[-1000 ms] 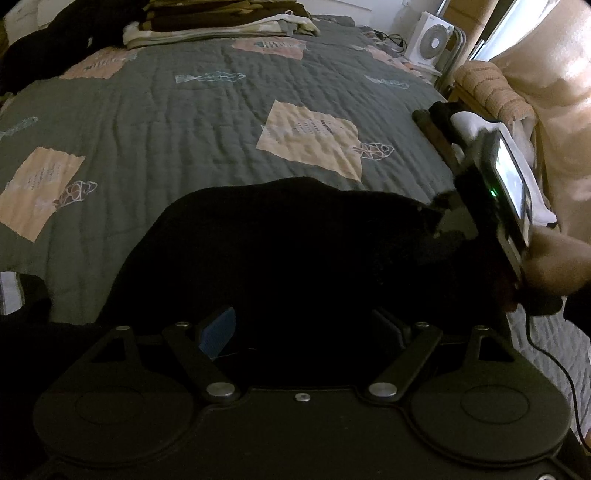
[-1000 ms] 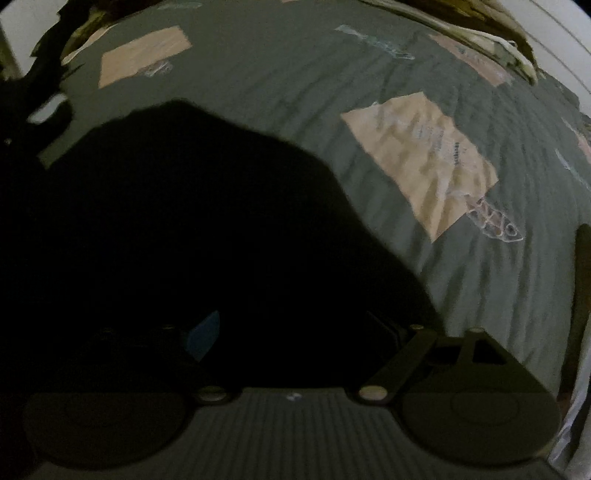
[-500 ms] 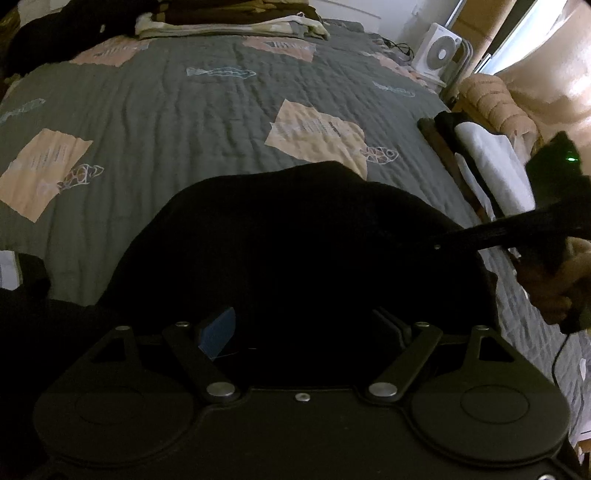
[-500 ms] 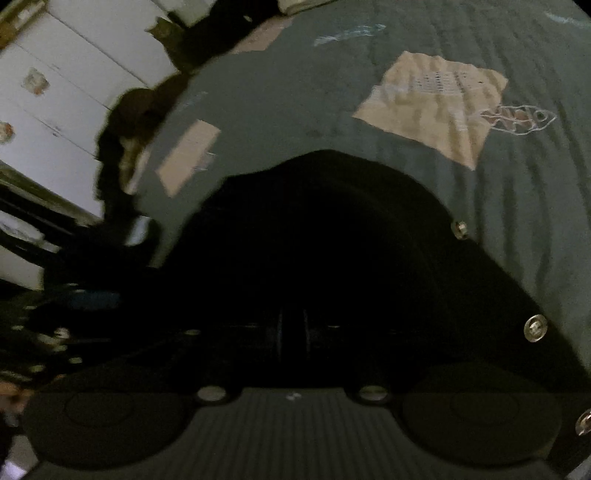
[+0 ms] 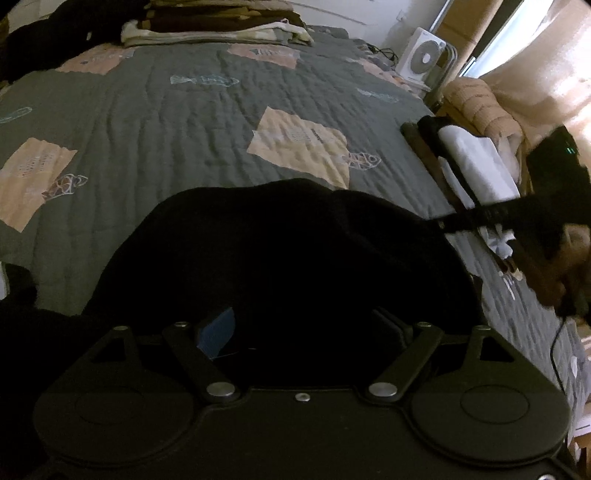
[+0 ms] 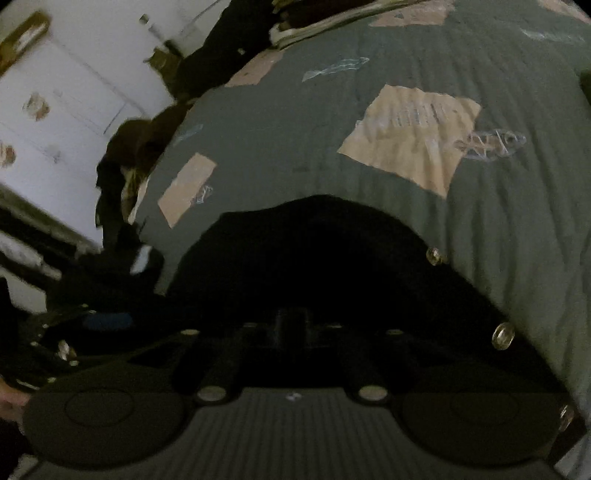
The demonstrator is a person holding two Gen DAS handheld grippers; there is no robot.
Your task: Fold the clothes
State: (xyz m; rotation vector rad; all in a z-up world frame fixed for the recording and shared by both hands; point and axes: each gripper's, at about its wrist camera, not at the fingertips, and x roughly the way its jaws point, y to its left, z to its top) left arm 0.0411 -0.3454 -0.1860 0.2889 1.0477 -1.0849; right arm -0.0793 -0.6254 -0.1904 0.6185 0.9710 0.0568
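Your black garment (image 5: 288,258) lies on the bed's grey quilt (image 5: 184,122), bunched into a rounded mound right in front of both tools, at about 6 o'clock on the bed as your left camera sees it. It looks only partly folded: the outline is lumpy, not squared, so I judge most of the folding is still ahead. At 12 o'clock, at the far end of the bed, a stack of folded clothes (image 5: 214,26) suggests some earlier pieces are finished.

Your left tongs (image 5: 306,325) stand wide and released above the dark cloth; nothing is pinched between them that I can see. Your right tongs (image 6: 291,328) are opening, jaws close together; the frame there is too dark to tell whether fabric sits between them.

The left view shows your right tool (image 5: 517,210) reaching in from 3 o'clock, touching the garment's edge, and a white fan (image 5: 424,55) at 1 o'clock. Only the right view shows metal snaps (image 6: 503,335) along the garment's edge and white cabinets (image 6: 55,92) at 10 o'clock.
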